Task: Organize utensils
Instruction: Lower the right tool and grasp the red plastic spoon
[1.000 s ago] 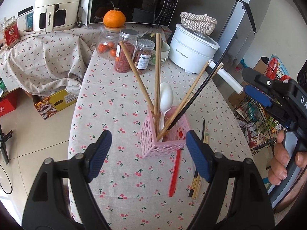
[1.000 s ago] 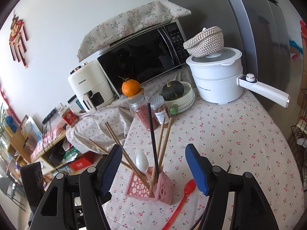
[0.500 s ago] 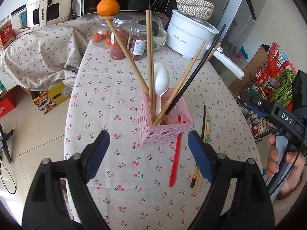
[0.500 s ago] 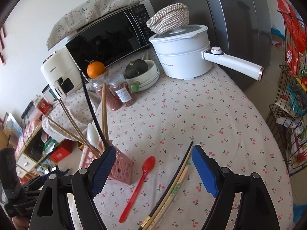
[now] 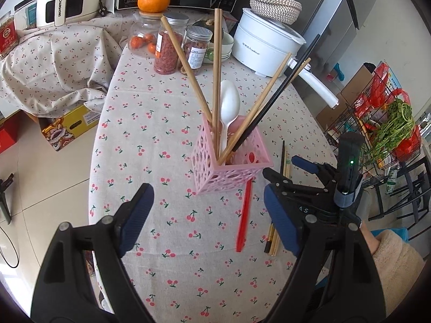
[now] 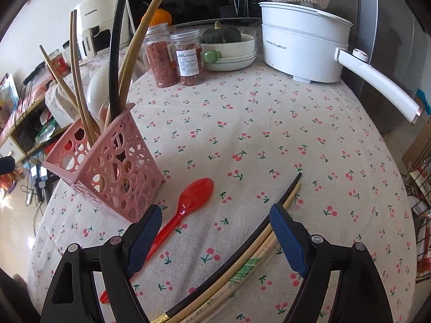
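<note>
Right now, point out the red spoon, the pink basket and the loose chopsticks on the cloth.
red spoon (image 6: 199, 189), right wrist view, on its bowl.
pink basket (image 6: 118, 167), right wrist view, on its perforated front wall.
loose chopsticks (image 6: 289, 195), right wrist view, near their far tips.

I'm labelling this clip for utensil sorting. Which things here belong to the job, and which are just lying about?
Part of the job:
- pink perforated plastic holder with chopsticks and a white spoon
- red plastic spoon on the cloth
- loose black and bamboo chopsticks on the cloth

Just lying about:
- white electric pot
- two jars of dried food
- orange tangerine
- dark green squash in a bowl
</note>
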A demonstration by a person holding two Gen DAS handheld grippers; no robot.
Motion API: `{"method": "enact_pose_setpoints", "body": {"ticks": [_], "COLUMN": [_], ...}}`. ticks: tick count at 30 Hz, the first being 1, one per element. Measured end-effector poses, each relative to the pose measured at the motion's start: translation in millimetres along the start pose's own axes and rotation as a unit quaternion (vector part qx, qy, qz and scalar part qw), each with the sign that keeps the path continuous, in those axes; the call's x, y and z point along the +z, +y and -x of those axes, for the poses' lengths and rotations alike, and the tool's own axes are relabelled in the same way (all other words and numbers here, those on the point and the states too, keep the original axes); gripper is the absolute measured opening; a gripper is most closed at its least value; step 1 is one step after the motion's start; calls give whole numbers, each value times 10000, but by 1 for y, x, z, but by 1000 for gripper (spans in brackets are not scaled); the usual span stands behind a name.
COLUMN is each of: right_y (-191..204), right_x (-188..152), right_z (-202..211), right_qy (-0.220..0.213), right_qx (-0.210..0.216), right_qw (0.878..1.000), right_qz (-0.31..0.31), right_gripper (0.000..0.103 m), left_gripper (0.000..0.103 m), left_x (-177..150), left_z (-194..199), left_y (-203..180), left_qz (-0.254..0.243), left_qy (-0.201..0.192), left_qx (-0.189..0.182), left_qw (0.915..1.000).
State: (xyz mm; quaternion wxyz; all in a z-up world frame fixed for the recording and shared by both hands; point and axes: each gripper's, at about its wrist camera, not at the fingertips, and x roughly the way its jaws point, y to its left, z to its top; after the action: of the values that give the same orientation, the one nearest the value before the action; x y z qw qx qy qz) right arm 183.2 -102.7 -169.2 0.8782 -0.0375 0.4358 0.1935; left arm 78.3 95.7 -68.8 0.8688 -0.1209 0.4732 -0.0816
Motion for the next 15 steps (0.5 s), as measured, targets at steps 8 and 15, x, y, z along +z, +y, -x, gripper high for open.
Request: {"method": "enact_pose_setpoints", "body": {"ticks": [8, 15], "right_y": [15, 15], "right_x": [0, 2], "right_z": [-35, -37], "right_qy": [402, 599], "right_qx": [-159, -71], "right_qw": [9985, 9969], "right_qz": [350, 507], "right_gripper": [81, 45], "left_gripper": [84, 84], "left_x": [2, 1], "left_z": [2, 2], "left_y": [1, 2], "left_qz": [89, 142], "left_qy": [3, 28], "left_qx": [-163, -212], "left_qw": [9998, 9997]}}
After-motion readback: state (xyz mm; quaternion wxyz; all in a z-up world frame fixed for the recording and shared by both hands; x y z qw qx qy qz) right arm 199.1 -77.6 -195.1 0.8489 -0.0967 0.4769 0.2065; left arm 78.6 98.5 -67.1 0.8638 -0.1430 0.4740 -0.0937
